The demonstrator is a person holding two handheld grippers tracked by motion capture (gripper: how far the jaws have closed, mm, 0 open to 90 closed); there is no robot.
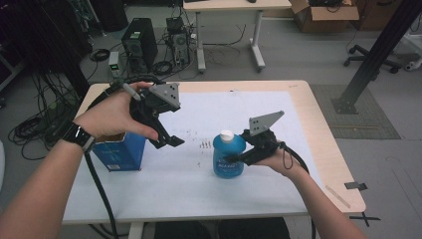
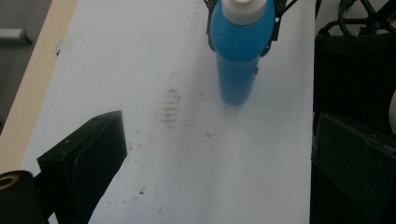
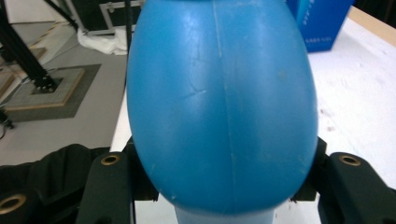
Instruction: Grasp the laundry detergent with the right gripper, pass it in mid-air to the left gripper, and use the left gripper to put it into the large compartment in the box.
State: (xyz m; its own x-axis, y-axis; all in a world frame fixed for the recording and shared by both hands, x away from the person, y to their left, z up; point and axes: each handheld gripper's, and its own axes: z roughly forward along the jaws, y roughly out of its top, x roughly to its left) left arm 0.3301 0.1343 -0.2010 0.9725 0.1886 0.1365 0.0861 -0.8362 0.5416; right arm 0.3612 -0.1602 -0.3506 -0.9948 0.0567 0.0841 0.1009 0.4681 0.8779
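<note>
A blue plastic bottle [image 1: 229, 157] with a white cap stands upright over the white mat [image 1: 199, 194], right of the table's middle. My right gripper [image 1: 240, 158] is shut on its rounded upper body from the right side. In the right gripper view the bottle [image 3: 219, 102] sits pinched between both jaws of that gripper [image 3: 224, 189]. Whether its base touches the mat I cannot tell. My left gripper [image 1: 170, 142] hovers open above the mat to the bottle's left, pointing at it. In the left gripper view the wide-apart jaws of that gripper [image 2: 219, 177] hold nothing, with the bottle [image 2: 240, 51] ahead.
A blue carton [image 1: 119, 152] stands at the table's left, under my left hand, and the same blue carton [image 3: 322, 23] appears beyond the bottle. Small dark smudges [image 1: 204, 145] mark the mat. Computer towers [image 1: 139, 42] and cables lie on the floor beyond the table's far edge.
</note>
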